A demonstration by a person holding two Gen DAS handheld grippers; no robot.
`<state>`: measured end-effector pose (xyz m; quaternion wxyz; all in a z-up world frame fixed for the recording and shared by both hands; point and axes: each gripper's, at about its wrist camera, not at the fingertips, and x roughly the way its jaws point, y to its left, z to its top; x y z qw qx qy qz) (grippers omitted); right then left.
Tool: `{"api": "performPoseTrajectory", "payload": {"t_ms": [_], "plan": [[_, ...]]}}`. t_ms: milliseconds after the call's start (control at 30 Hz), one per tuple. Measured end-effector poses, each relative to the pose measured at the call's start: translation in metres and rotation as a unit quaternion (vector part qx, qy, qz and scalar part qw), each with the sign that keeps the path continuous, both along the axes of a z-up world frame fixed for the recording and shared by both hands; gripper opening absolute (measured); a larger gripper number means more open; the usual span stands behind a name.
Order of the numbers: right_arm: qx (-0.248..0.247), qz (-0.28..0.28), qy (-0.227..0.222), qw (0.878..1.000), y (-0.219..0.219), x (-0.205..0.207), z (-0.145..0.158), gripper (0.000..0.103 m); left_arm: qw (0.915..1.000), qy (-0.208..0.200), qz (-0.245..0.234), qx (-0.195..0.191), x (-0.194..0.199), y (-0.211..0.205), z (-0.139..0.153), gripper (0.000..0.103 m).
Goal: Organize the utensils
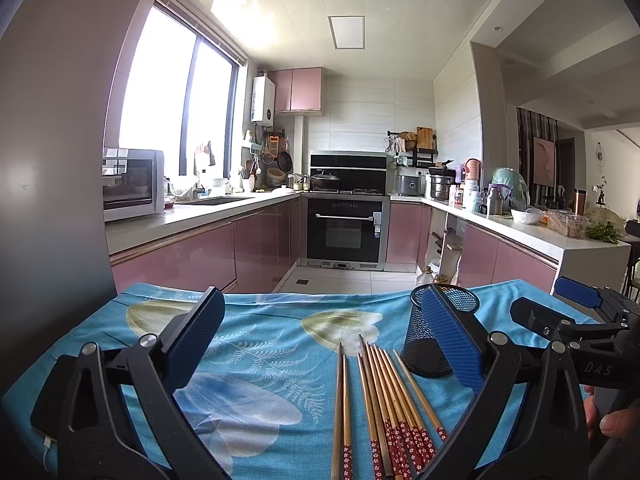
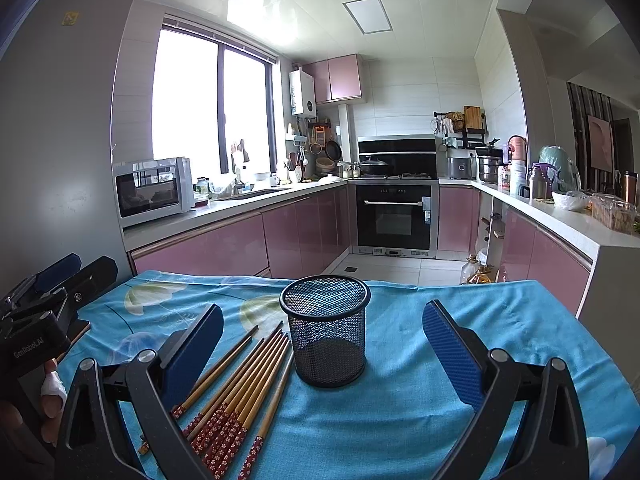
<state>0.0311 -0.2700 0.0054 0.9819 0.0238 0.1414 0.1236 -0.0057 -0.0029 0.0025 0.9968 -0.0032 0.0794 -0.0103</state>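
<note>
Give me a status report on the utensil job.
Left gripper open, right gripper open, both empty. Chopsticks flat on blue cloth beside empty mesh cup. Nothing blocking.

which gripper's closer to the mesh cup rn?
Right. The right gripper is open and faces the mesh cup head-on. The left gripper is open over the chopsticks, cup beside its right finger.

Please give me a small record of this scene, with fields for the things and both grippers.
surface: blue floral cloth
container: black mesh cup, upright, looks empty
utensils: chopsticks lying flat on the cloth, left of the cup, none in it
left gripper: open, above the chopsticks
right gripper: open, facing the cup
task state: not started
</note>
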Motion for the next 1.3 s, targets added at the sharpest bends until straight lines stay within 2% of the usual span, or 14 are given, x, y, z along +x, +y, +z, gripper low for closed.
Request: {"api": "performPoseTrajectory", "payload": {"t_ms": [1300], "plan": [[0.008, 0.004, 0.013, 1.000, -0.0032, 0.0036, -0.0031, 0.097, 0.9999, 0.013, -0.001, 0.001, 0.0071, -0.0007, -0.0087, 0.097]]}}
